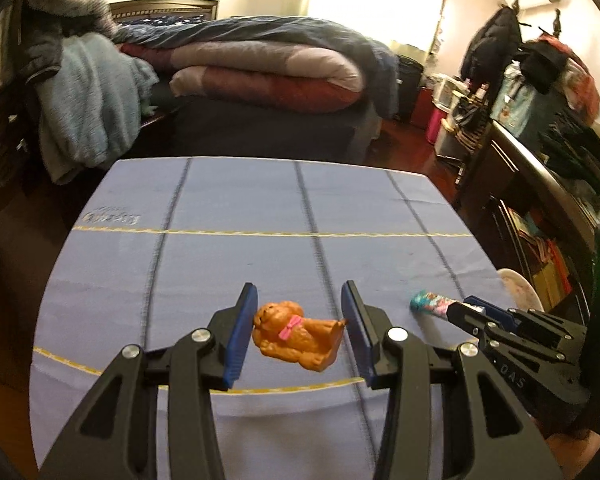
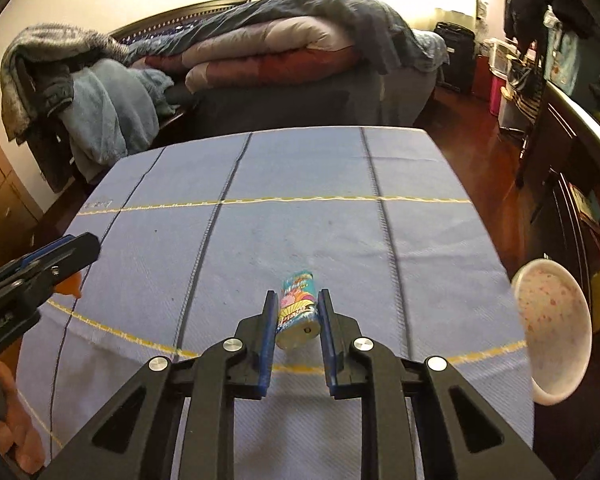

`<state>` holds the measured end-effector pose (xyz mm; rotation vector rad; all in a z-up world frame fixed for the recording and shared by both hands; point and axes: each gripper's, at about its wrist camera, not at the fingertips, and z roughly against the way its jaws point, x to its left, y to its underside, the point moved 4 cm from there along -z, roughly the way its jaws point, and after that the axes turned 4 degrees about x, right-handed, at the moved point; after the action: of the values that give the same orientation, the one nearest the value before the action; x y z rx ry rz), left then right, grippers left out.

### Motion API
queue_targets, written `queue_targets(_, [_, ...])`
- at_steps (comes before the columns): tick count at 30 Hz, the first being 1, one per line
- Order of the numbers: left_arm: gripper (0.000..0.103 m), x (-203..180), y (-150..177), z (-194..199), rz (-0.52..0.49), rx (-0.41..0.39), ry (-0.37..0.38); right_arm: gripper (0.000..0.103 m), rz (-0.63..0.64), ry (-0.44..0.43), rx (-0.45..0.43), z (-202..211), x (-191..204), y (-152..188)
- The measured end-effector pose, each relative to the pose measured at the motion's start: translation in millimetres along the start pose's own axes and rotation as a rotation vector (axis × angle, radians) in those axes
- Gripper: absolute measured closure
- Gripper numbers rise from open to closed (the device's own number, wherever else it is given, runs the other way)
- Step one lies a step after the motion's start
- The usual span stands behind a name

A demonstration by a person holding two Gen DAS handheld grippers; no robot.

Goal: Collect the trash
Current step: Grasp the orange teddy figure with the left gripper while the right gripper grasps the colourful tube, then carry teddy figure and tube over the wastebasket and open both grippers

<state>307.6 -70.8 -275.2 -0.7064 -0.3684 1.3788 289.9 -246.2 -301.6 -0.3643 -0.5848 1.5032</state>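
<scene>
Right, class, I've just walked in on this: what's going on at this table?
A person works two tools over a blue tablecloth. The left hand-held gripper is open around an orange toy dog. The right hand-held gripper has closed around a small colourful tube. A white bowl sits at the table's right edge.

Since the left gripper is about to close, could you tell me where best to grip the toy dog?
Grip the toy dog across its belly, from above: it lies on its back between the left gripper's open fingers, head against the left pad.

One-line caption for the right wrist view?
Right gripper closed around a colorful small container on the blue tablecloth, bowl nearby.
</scene>
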Motion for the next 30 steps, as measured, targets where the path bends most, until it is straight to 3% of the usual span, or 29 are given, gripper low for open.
queue_targets(5, [0.059,-24,-1,0,-0.036,0.003,0.020,0.092,-0.024,-0.015,-0.024,19,-16,3])
queue_targets(20, [0.059,-92,-10,-1,-0.143,-0.007,0.084,0.092,-0.104,-0.025,-0.099,67,-72,15])
queue_targets(30, [0.059,-186,-21,-15,-0.289,-0.012,0.182,0.092,-0.231,0.048,-0.146,86,-154,22])
